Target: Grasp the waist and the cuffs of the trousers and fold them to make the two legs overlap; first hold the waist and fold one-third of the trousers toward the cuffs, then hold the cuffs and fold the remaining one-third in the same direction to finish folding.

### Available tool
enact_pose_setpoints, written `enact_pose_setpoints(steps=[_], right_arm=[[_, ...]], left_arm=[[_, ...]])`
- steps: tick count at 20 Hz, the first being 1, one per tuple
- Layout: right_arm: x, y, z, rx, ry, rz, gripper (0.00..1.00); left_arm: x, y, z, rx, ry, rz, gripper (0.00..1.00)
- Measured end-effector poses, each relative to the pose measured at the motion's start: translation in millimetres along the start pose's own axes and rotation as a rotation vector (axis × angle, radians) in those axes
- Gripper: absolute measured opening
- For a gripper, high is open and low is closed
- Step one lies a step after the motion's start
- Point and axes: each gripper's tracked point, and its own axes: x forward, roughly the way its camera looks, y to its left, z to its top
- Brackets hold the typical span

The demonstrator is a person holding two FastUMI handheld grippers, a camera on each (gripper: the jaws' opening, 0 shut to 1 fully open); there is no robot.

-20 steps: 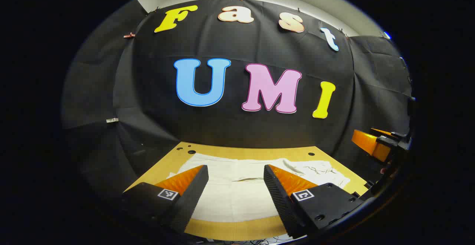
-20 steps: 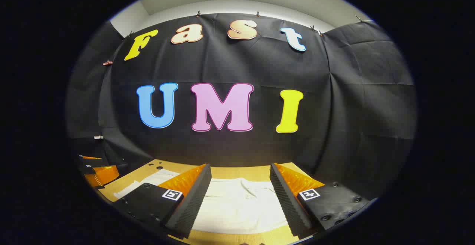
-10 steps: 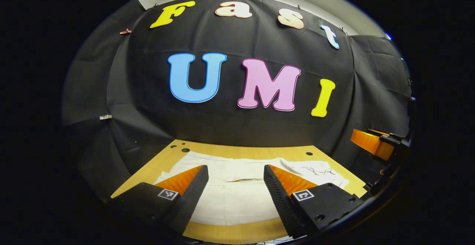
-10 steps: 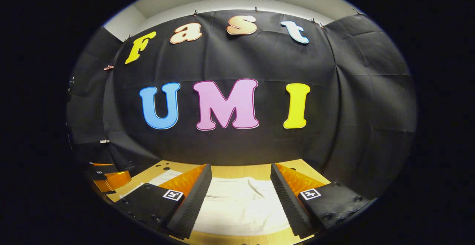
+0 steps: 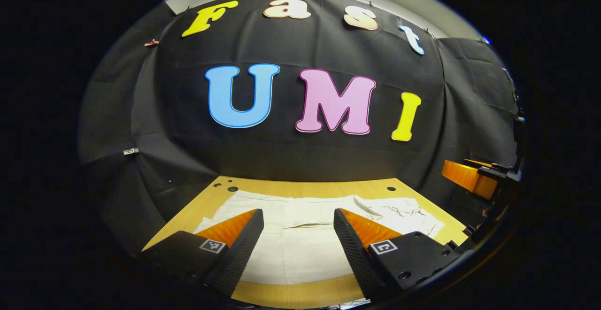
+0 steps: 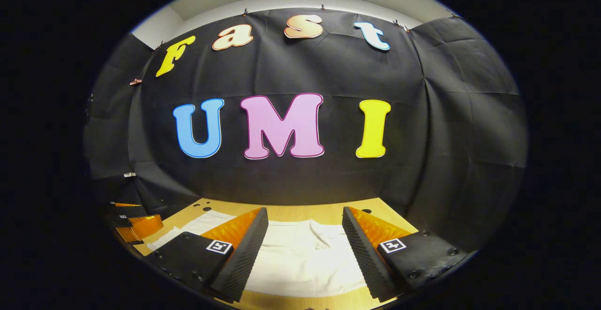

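**Both hand-held grippers raised over the trousers, no grasp yet**

Still at the approach stage. Nearest me, in the left gripper view, the left hand-held gripper (image 5: 298,242) stands wide, nothing between its jaws; pale cloth shows through the gap. In the right gripper view the right hand-held gripper (image 6: 305,249) is likewise wide and empty.

Change over the last second: in both views the booth wall has slid down slightly and more of the surface has come into sight, so I read both cameras as tipping a little upward or lifting. The cloth itself has not shifted. Meaning for the task: no fold begun, the first leg-over-leg fold is still ahead, and I judge both grippers must come down to the cloth before anything else.

The trousers (image 5: 300,235) lie flat and spread on the wooden surface (image 5: 300,291), running across the left gripper view, with a crumpled part toward the right. I cannot tell for sure which end is waist.

Edges: a bare strip of surface shows at the near edge and a wider one beyond the cloth, with small holes there. The left end of the cloth sits close to the surface's side edge. Farther right, the other gripper (image 5: 469,178) hangs well apart from mine, so there's room to move between.
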Motion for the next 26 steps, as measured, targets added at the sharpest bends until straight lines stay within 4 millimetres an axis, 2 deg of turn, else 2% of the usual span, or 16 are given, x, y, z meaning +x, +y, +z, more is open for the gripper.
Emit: enact_pose_setpoints(steps=[3, 5, 10, 15, 21, 26], right_arm=[[4.9, 2.4, -8.5, 0.039, 0.043, 0.036, 0.98], [11.9, -6.2, -12.1, 0.023, 0.051, 0.029, 0.98], [35.7, -47.9, -18.3, -0.052, 0.057, -0.023, 0.98], [59.1, -105.9, -28.4, -0.223, 0.073, -0.064, 0.98], [83.8, -176.7, -66.9, -0.394, 0.127, -0.038, 0.98], [94.2, -233.5, -127.4, -0.630, 0.252, 0.070, 0.98]], left_arm=[[2.9, -0.2, -1.5, 0.000, 0.002, 0.009, 0.96], [6.4, 0.7, -2.4, -0.001, 0.004, 0.019, 0.96], [15.9, 8.6, -5.7, 0.012, 0.015, 0.063, 0.96], [27.2, 19.2, -7.6, 0.053, 0.025, 0.122, 0.96], [42.2, 36.5, -20.0, 0.028, 0.068, 0.198, 0.96], [45.7, 45.5, -32.5, 0.072, 0.100, 0.211, 0.96]])
